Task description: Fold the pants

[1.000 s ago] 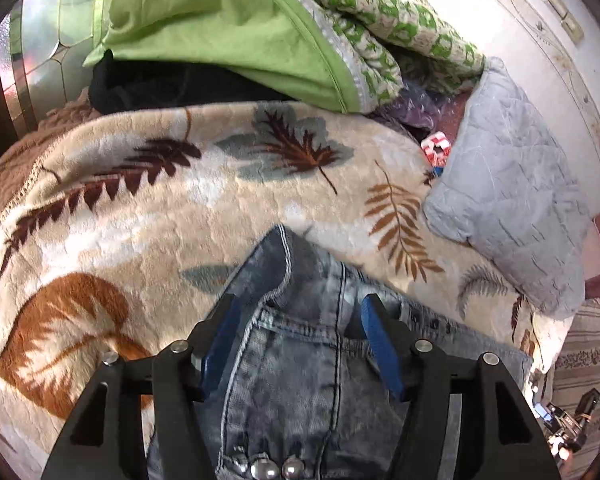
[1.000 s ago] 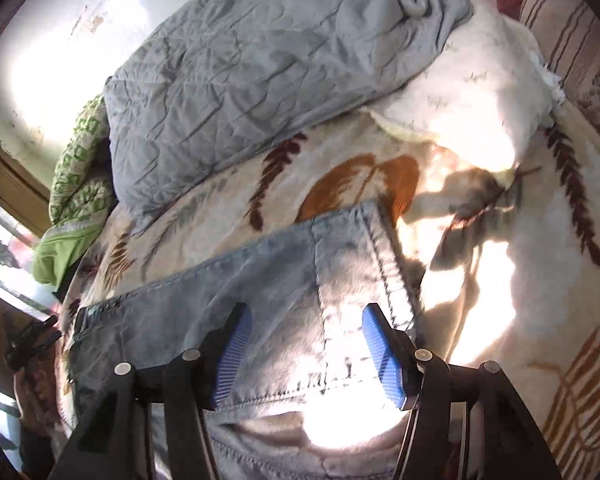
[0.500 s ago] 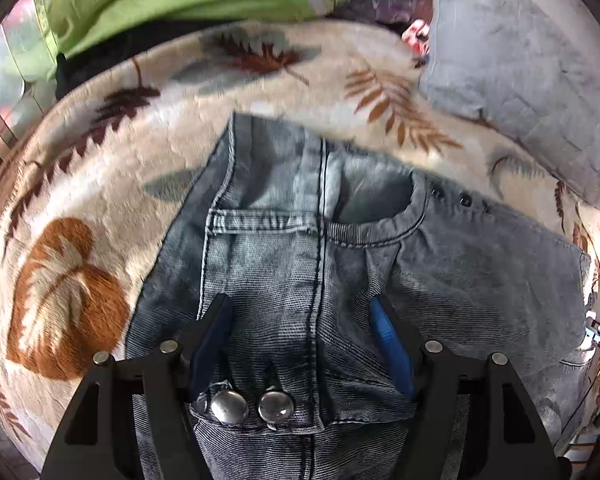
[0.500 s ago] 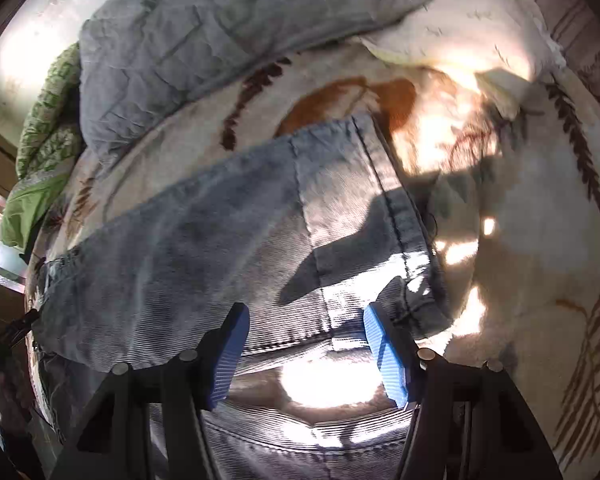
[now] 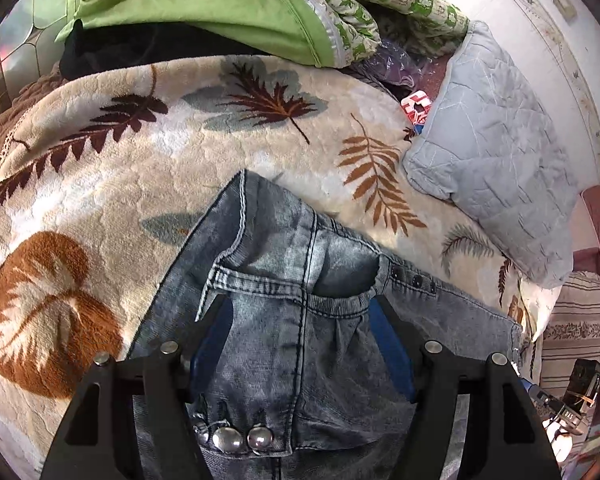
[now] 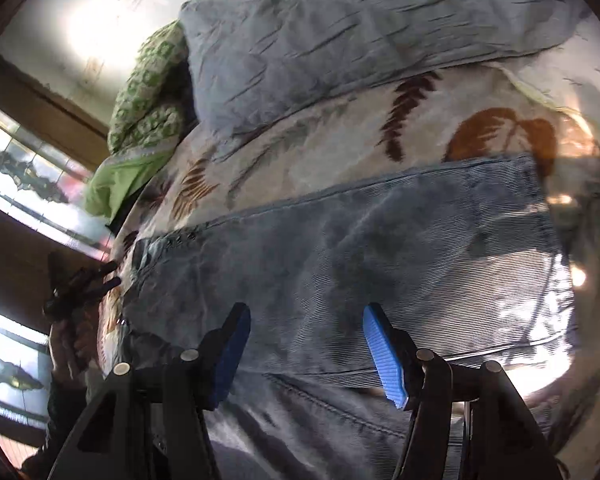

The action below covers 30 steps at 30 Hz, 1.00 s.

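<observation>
Blue denim pants (image 5: pixel 300 320) lie folded on a leaf-patterned blanket (image 5: pixel 180 120). The waistband with metal buttons (image 5: pixel 230 438) is near the bottom of the left wrist view. My left gripper (image 5: pixel 304 320) is open, its blue pads straddling the waistband and pocket. In the right wrist view the pants (image 6: pixel 380 248) spread across the blanket (image 6: pixel 340 128). My right gripper (image 6: pixel 306 320) is open and empty just above the leg fabric. The other hand and gripper (image 6: pixel 76 284) show at the left of that view.
A grey quilted pillow (image 5: pixel 496 152) lies at the right, also in the right wrist view (image 6: pixel 360 24). Green bedding (image 5: pixel 220 4) is piled at the back. A small red-and-white object (image 5: pixel 416 106) sits beside the pillow. Sun patches fall on the pants' right end (image 6: pixel 556 304).
The left gripper dipped over the waistband and came back to a flatter view, still open. The right gripper swung left along the pants' leg, away from its hem end.
</observation>
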Available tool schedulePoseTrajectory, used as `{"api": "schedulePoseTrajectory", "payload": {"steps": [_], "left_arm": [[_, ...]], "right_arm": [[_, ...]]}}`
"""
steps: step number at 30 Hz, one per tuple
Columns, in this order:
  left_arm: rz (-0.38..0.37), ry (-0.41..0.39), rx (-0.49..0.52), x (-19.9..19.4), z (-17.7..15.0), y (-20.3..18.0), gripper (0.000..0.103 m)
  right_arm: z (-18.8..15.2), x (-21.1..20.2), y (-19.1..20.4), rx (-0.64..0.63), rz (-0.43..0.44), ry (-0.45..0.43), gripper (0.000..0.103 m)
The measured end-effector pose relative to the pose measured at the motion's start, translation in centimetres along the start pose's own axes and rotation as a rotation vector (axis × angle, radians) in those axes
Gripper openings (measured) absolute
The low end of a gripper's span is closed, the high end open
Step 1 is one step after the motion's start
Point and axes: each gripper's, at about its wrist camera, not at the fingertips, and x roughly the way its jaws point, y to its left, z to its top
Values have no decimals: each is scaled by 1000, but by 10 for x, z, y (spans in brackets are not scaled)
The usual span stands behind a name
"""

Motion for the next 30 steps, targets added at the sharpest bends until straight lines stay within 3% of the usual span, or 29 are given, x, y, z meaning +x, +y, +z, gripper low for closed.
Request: {"api": "schedulePoseTrajectory", "payload": {"steps": [3,5,9,11,12,15,17,22,25,30], "left_arm": [[20,9,52,1,-9,-5,71],[41,15,53,4,-6,-2,71],[21,130,-67,35,6,21,72],[29,135,-56,35,8,20,72],[30,123,-40,31,10,16,72],[5,43,-31,15,27,10,72],[-2,33,-42,15,42,11,72],[-61,74,-133,41,70,27,71],[-56,63,-136,52,78,27,71],[-25,62,-134,68,82,26,71]], "right_arm": [[-18,37,65,-161,84,69,62],[-22,56,82,-204,83,85,62],[-17,104,42,-119,-139,177,63],[-10,93,14,72,4,139,62],[-6,84,13,104,3,149,63],[3,52,29,-43,-42,87,63],[11,33,21,-46,-63,39,63],[43,-14,-66,147,-266,-132,63],[49,-37,-116,261,-267,-195,63],[61,-44,-157,282,-267,-181,63]]}}
